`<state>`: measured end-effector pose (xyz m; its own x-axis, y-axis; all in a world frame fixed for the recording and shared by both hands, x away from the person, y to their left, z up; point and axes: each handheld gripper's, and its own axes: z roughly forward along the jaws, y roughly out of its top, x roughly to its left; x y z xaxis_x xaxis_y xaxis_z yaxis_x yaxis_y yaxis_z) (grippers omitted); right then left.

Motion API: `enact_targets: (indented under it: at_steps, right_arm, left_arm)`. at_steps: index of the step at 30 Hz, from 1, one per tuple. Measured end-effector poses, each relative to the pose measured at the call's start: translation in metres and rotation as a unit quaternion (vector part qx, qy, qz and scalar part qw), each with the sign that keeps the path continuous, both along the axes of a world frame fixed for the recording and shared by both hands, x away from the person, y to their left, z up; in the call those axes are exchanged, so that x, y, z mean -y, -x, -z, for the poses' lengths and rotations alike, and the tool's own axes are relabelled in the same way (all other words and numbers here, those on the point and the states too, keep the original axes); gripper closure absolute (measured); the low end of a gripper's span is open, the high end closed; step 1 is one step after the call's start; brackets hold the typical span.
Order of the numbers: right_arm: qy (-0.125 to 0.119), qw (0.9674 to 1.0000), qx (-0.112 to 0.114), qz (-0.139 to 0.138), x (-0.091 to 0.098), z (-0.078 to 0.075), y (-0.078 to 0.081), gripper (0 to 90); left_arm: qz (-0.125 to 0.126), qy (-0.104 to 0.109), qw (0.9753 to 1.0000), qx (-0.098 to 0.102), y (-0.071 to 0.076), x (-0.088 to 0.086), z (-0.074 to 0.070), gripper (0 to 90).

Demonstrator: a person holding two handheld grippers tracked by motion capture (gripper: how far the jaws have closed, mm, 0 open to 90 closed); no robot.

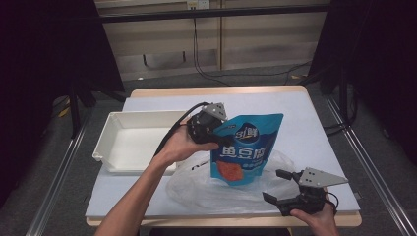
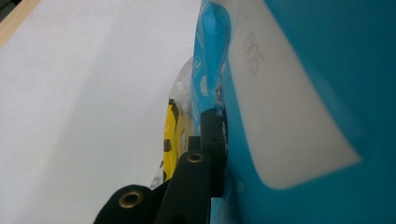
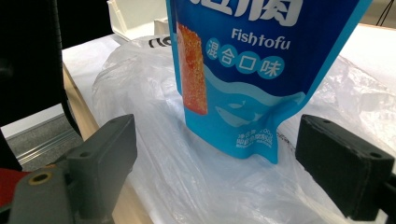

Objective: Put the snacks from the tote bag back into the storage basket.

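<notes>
Pouch [image 1: 246, 150]: blue snack bag, held upright above a clear plastic bag [image 1: 216, 189] on the table [image 1: 305, 128]
Print on pouch: "Fishtofu" in white Latin letters, large white Chinese characters above, small round-badged characters below, picture of an orange-red strip
Left gripper [image 1: 220, 132]: clamped on the pouch's upper left edge, jaws fully closed on the film
Right gripper [image 1: 280, 187]: jaws spread wide, nothing between them, just beside the plastic bag at the table's near right edge
Tray [image 1: 110, 142]: white, left of the pouch

White-topped table [image 1: 305, 128] with white tray [image 1: 129, 142] and clear plastic bag [image 1: 206, 189].
</notes>
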<state>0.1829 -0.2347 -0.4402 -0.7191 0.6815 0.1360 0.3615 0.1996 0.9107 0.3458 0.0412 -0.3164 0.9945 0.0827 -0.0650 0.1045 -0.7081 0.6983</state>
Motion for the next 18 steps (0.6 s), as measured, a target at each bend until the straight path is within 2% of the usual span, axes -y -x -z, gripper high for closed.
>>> enact_targets:
  at_steps: [2, 8, 10, 16, 18]
  right_arm:
    - [0.000, 1.0000, -0.001, 0.000, 0.000, 0.000, 0.000, 12.3]
    - [-0.003, 1.0000, 0.001, 0.001, 0.001, 0.000, 0.000, 12.2]
    - [-0.002, 1.0000, 0.001, 0.005, 0.002, -0.001, 0.001, 12.2]
    - [-0.004, 1.0000, 0.003, 0.006, 0.004, 0.000, 0.000, 12.2]
    - [-0.005, 1.0000, 0.003, 0.007, 0.004, 0.000, 0.000, 12.2]
  left_arm:
    - [-0.001, -0.006, 1.0000, 0.003, 0.000, 0.004, -0.002, 90.0]
    - [0.003, -0.005, 1.0000, 0.000, 0.001, 0.011, -0.010, 90.0]
    - [0.008, 0.000, 0.9999, -0.009, -0.001, 0.010, -0.013, 90.0]
    - [0.028, 0.004, 0.9996, -0.005, 0.003, 0.006, -0.024, 90.0]
    - [0.021, 0.002, 0.9998, -0.004, 0.004, 0.003, -0.028, 90.0]
